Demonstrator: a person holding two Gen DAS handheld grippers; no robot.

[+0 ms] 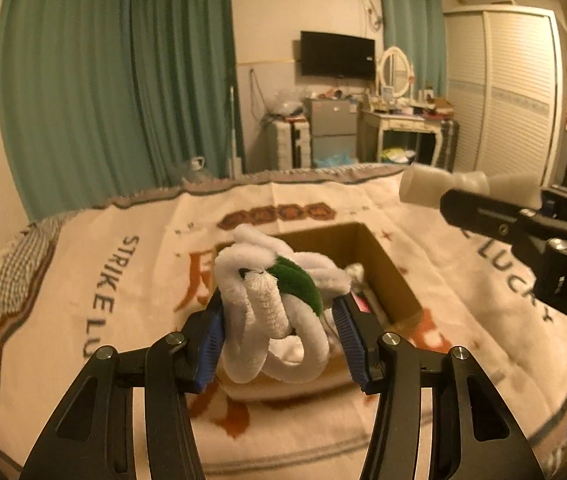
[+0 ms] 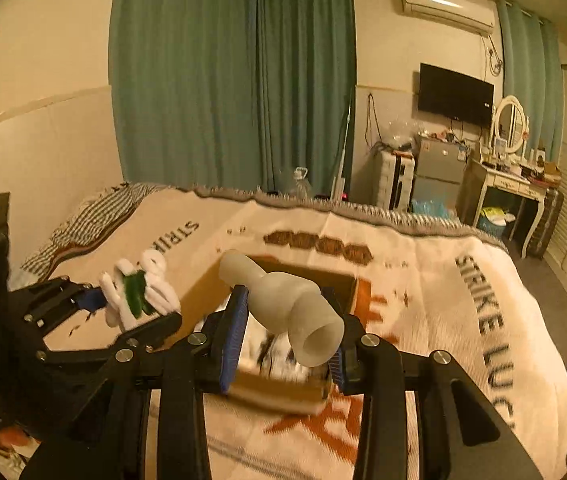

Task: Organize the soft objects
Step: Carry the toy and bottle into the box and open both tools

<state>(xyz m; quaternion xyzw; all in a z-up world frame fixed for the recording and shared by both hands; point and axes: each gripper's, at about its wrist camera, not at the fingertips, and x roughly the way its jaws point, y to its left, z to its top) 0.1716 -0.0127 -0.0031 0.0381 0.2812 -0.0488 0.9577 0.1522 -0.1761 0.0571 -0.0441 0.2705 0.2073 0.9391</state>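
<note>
Jaws of left gripper point(image 1: 279, 320) clamp white plush point(image 1: 271, 312); right gripper point(image 2: 289, 328) clamps pale vase-shaped piece point(image 2: 283, 300), both over box point(image 1: 387, 276).

The left wrist view is taken from behind the left gripper point(image 1: 281, 326), directed forward and slightly downward across the bed point(image 1: 131, 264), close above the cardboard box point(image 1: 379, 264). The right wrist view is taken from behind the right gripper point(image 2: 289, 334), similarly angled, from further right. Shared in both: the box point(image 2: 199, 300), the blanket, green curtains point(image 1: 123, 80), television point(image 1: 337, 54), and each opposite gripper.
</note>
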